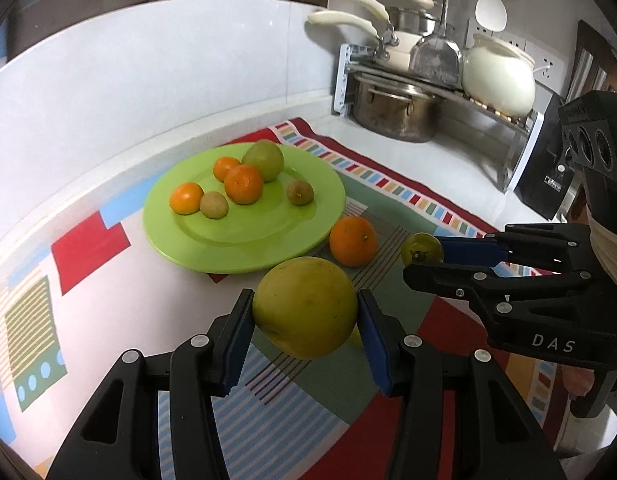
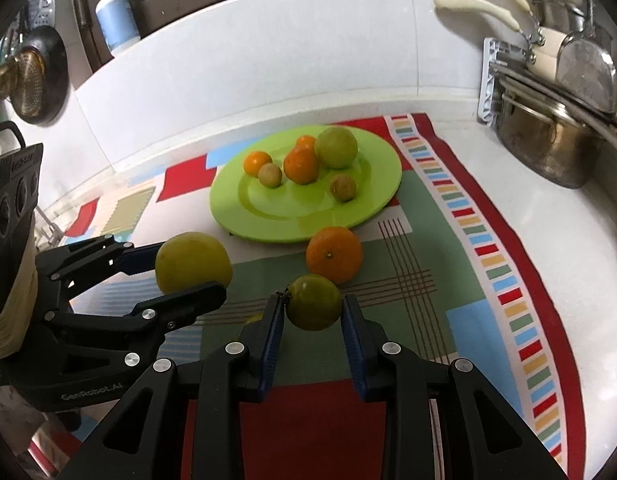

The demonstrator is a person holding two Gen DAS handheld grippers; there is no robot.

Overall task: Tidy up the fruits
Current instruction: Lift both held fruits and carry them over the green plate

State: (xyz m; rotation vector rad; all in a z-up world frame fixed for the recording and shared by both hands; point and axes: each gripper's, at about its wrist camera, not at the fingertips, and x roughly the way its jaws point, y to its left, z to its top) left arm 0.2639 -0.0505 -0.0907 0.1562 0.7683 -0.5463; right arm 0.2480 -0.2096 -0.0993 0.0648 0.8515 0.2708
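Black plastic hand-held gripper (image 1: 304,316) w/ blue finger pads (image 1: 374,350), silver screws, white "DAS" lettering.

far side of the small green fruit (image 1: 421,247) hidden behind the right gripper (image 1: 436,254). one orange (image 2: 306,142) on the green plate (image 2: 264,216) half covered by another orange (image 2: 301,166) and a green apple (image 2: 335,148). steel pot (image 2: 548,148) partly masked by the dish rack (image 2: 493,80). soap bottle (image 2: 113,12) base out of sight below the wall ledge. strainer (image 2: 22,86) cut off at the left edge.
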